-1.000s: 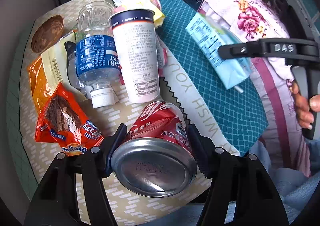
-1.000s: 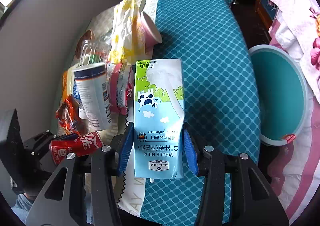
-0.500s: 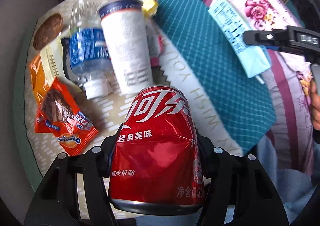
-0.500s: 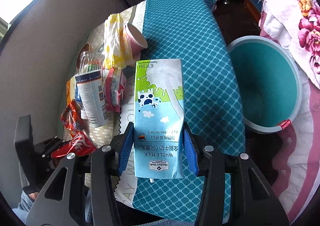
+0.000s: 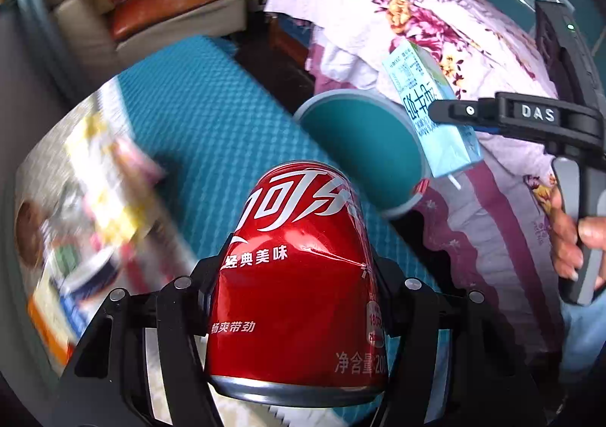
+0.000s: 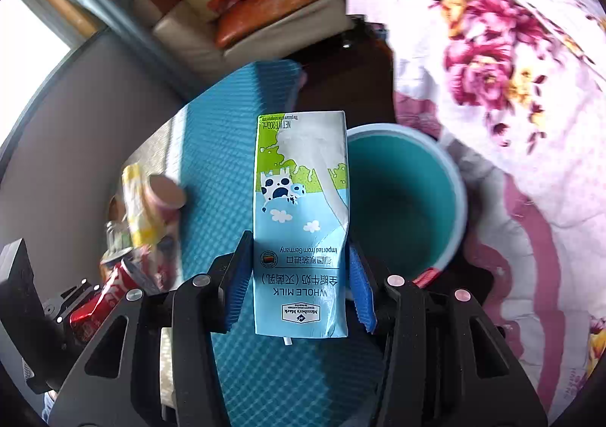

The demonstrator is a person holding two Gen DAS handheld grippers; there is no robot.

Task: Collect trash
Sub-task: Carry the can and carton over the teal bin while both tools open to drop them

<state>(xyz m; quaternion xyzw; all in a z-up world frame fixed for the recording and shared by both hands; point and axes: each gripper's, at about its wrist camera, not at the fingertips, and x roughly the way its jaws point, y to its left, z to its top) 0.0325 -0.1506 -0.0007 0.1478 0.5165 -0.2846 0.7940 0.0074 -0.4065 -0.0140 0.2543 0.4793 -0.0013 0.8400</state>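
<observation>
Holding 1 red can (image 5: pixel 299 275), left fingers (image 5: pixel 390 279) clamped | 1 milk carton (image 6: pixel 301 222), right fingers (image 6: pixel 361 294) clamped | 1 teal bin (image 6: pixel 450 169) | blurred litter, perhaps 4+

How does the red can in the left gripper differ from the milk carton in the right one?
The red can is a round, dented metal cylinder; the milk carton is a flat-sided blue-and-green paper box. The can's print reads upright in its wrist view; the carton's reads upside down. Both are clamped, by the left gripper and right gripper, near the teal bin.

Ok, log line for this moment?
left hand-held gripper: shut on can | right hand-held gripper: shut on milk carton | bin: beside table, open
</observation>
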